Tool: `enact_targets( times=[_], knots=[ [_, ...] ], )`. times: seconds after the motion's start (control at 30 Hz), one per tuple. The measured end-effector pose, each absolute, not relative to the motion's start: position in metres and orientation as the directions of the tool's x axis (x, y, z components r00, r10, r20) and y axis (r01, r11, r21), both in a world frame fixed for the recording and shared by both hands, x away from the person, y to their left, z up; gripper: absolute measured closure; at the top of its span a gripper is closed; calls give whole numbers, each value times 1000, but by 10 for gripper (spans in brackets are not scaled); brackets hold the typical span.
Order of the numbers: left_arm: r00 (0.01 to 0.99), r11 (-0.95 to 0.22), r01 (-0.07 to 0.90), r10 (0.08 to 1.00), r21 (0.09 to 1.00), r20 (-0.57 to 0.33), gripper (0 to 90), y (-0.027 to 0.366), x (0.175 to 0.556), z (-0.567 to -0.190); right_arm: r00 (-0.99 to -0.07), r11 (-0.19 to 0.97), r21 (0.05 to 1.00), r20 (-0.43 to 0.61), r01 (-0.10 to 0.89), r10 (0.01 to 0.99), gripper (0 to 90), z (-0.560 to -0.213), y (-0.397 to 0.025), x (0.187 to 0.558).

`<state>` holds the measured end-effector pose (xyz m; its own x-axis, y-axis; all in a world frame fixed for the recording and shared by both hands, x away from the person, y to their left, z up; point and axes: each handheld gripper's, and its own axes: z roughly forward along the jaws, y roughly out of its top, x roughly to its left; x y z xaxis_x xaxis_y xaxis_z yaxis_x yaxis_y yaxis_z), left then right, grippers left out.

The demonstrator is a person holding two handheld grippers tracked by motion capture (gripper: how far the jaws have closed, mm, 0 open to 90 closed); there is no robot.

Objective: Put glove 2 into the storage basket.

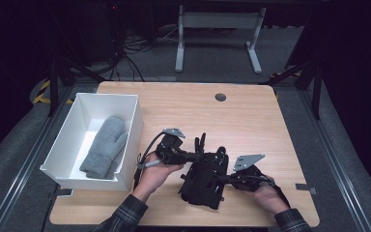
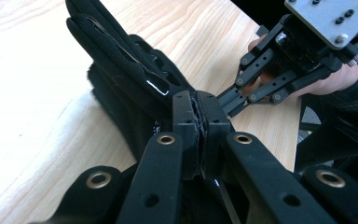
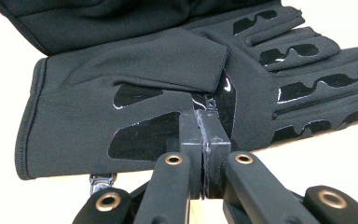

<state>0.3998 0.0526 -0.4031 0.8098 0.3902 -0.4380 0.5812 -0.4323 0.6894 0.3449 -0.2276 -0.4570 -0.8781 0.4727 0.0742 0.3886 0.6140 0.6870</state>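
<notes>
Step in hand: lifting the black glove off the table, judged as bound for the white bin where a grey mitten already lies
Glove position: at 6 o'clock on the table, just right of the bin, fingers pointing toward 12
Left gripper: jaws pressed together on a fold of the glove, near its finger end
Right gripper: jaws pinched shut on the palm edge, beside the glossy grip patches
Grip advice: keep both pinches firm; the fabric is thin and limp, so a loose hold probably lets it slide out
Lift advice: raise both hands level, so the cuff does not drag
Route: carry toward 9 o'clock, over the bin's near wall
Risk: sagging fingers may catch the rim
</notes>
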Motion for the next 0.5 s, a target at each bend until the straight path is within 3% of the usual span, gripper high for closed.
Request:
enact_targets(
  times=[0.5],
  knots=[
    [803,-459,593,393,662,-447,880,32,404,-415,-887,624,693,48,360,459,900,-458,-200,353]
  ],
)
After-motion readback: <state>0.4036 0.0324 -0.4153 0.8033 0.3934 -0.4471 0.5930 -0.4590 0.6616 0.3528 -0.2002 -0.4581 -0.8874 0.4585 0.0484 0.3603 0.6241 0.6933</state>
